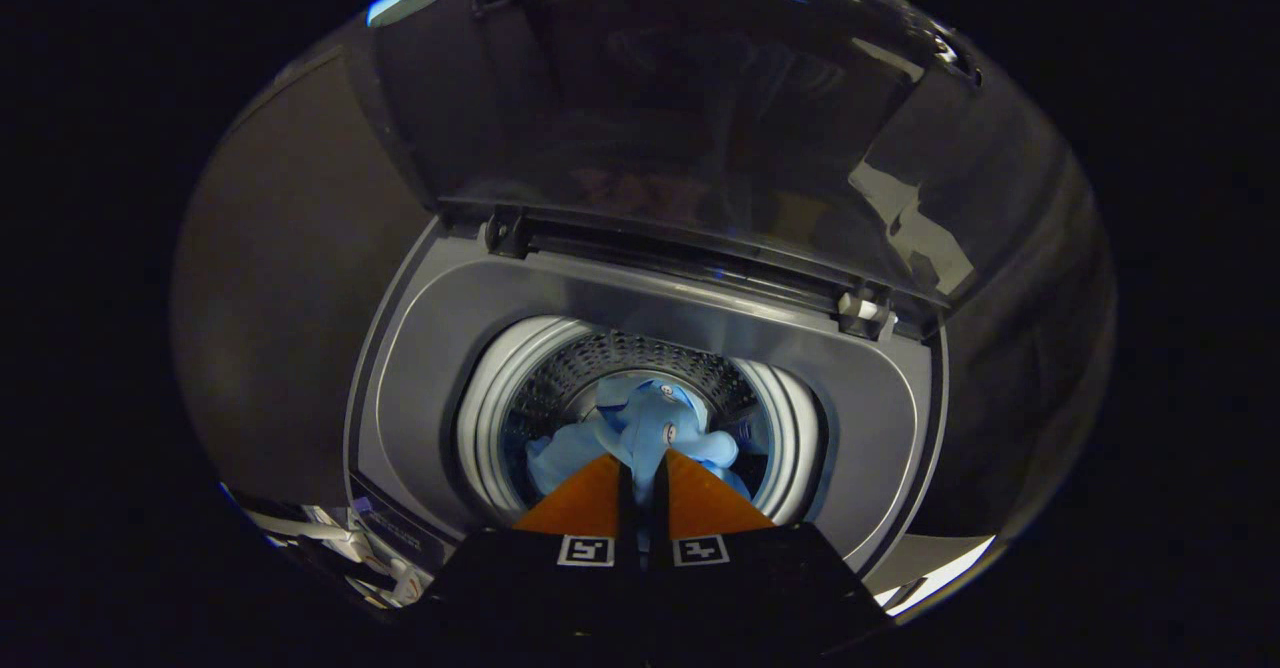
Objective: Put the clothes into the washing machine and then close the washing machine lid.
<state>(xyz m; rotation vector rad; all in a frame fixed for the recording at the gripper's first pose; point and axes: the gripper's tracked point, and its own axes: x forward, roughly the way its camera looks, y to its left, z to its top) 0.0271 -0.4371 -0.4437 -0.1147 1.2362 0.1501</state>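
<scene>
I look down into a top-loading washing machine [440,348] whose lid [680,98] stands open and upright behind the opening. A light blue garment [650,418] hangs bunched in the mouth of the perforated drum [640,353], just ahead of my fingertips. My gripper [640,460] is held over the front of the drum opening, and its fingers [585,503] are nearly together, pinching a fold of the blue cloth between them. The lower part of the garment is hidden behind the fingers.
A white plastic ring [490,398] lines the drum mouth inside the grey top deck. The lid's hinges [865,310] sit along the back edge. The machine's control panel [395,528] lies at the front left corner. Dark surfaces surround the machine.
</scene>
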